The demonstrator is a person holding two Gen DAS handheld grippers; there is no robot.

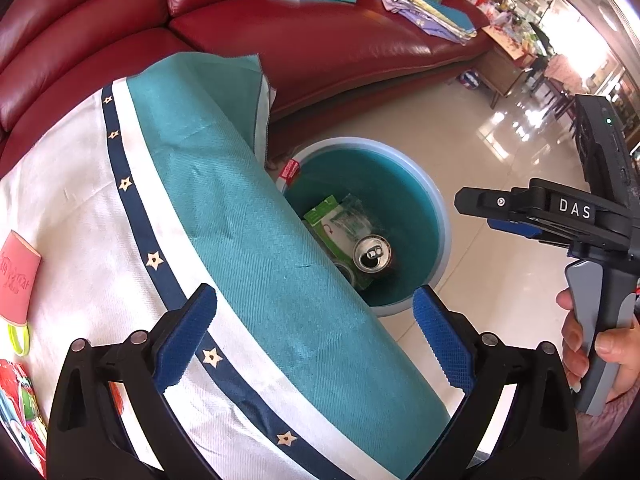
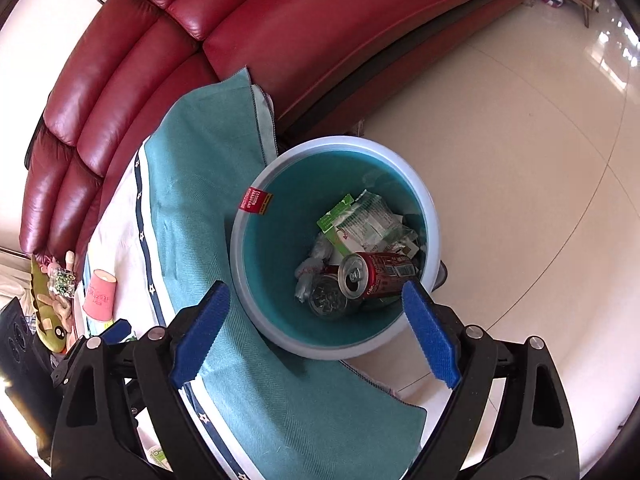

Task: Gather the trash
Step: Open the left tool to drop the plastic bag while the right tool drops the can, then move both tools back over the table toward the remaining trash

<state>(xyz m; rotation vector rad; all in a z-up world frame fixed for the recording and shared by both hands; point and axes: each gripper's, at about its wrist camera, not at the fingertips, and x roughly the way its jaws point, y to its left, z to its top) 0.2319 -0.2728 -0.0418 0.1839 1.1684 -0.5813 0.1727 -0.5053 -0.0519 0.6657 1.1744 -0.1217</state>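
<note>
A round trash bin (image 1: 438,208) (image 2: 434,216) with a teal inside and a pale blue rim stands on the floor against the table. Inside lie a red soda can (image 1: 372,254) (image 2: 376,276), a green and white wrapper (image 1: 336,224) (image 2: 360,224), crumpled paper and a clear plastic piece. My right gripper (image 2: 316,300) (image 1: 476,214) hangs open above the bin, with nothing between its blue pads. My left gripper (image 1: 314,304) is open over the table's edge, also holding nothing. A pink paper cup (image 1: 18,276) (image 2: 100,294) lies on the table.
A teal and white tablecloth (image 1: 240,220) (image 2: 200,184) hangs over the table edge beside the bin. A red leather sofa (image 1: 320,40) (image 2: 280,20) runs behind, with books and papers on it. Glossy tile floor (image 2: 520,160) spreads to the right. A hand (image 1: 612,344) grips the right handle.
</note>
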